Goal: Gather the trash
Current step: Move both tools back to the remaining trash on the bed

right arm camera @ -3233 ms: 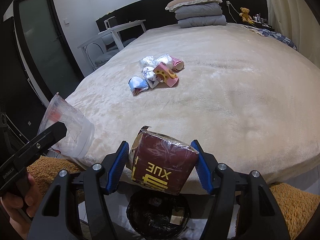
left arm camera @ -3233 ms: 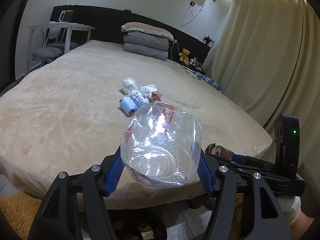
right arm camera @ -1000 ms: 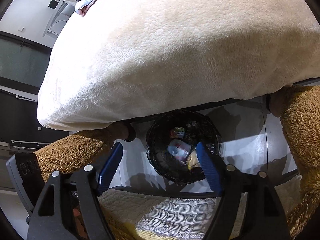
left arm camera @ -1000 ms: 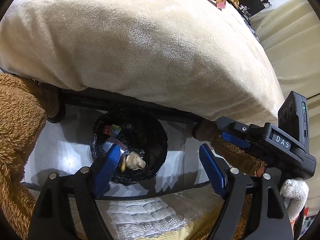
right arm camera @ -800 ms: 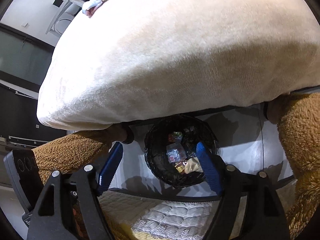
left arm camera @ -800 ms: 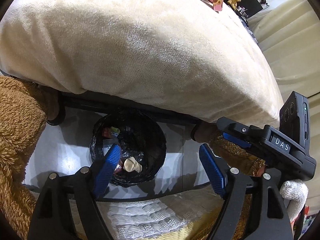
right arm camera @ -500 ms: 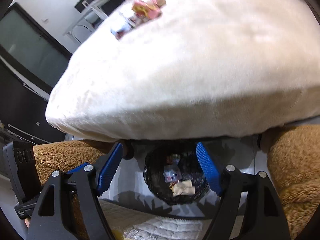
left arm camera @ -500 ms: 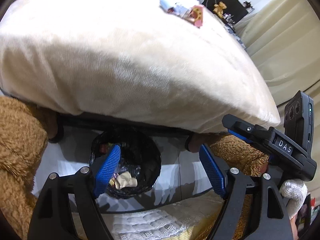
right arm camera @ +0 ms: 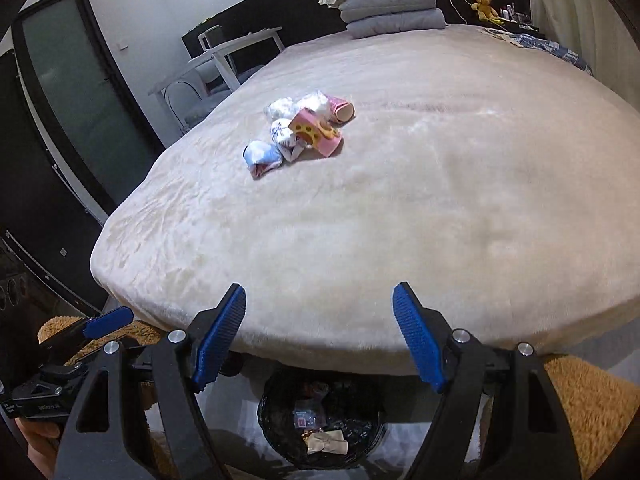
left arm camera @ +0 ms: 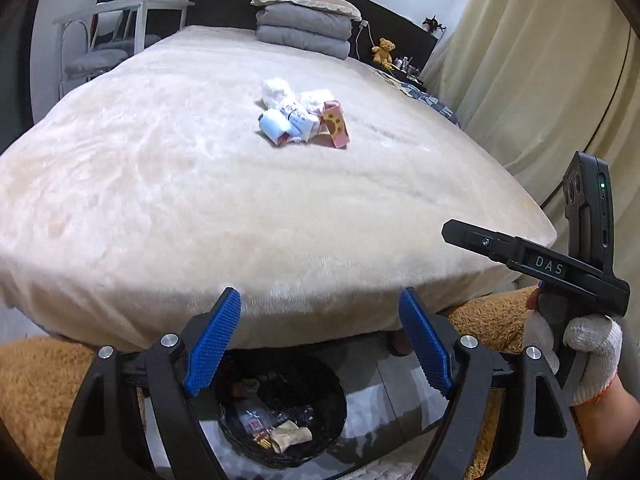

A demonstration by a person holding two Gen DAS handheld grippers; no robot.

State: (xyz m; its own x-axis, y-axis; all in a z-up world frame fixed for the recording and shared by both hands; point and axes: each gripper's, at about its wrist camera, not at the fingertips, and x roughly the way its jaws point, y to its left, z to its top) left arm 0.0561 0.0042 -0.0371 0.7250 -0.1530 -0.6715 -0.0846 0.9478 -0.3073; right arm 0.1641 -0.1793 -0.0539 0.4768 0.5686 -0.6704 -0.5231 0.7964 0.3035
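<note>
A small heap of trash [left arm camera: 303, 120] lies mid-bed: white crumpled wrappers, a blue-and-white packet, a pink and yellow carton. In the right wrist view the trash heap [right arm camera: 301, 132] includes a pink cup on its side. On the floor at the bed's foot stands a black-lined bin [left arm camera: 320, 396] with scraps inside; the same bin [right arm camera: 360, 404] shows in the right wrist view. My left gripper [left arm camera: 320, 344] is open and empty, above the bin at the bed's edge. My right gripper [right arm camera: 318, 336] is likewise open and empty, beside the left.
A cream plush blanket covers the bed [left arm camera: 200, 184]. Folded grey bedding and a pillow [left arm camera: 304, 28] sit at the head, with a teddy bear [left arm camera: 384, 50] nearby. A white desk and chair [left arm camera: 108, 36] stand left, curtains [left arm camera: 532, 72] right, and a brown shaggy rug [right arm camera: 596, 404] on the floor.
Both grippers rose and tilted up from looking down into the bin to looking across the bed. The clear bag and maroon box held earlier are gone from the jaws.
</note>
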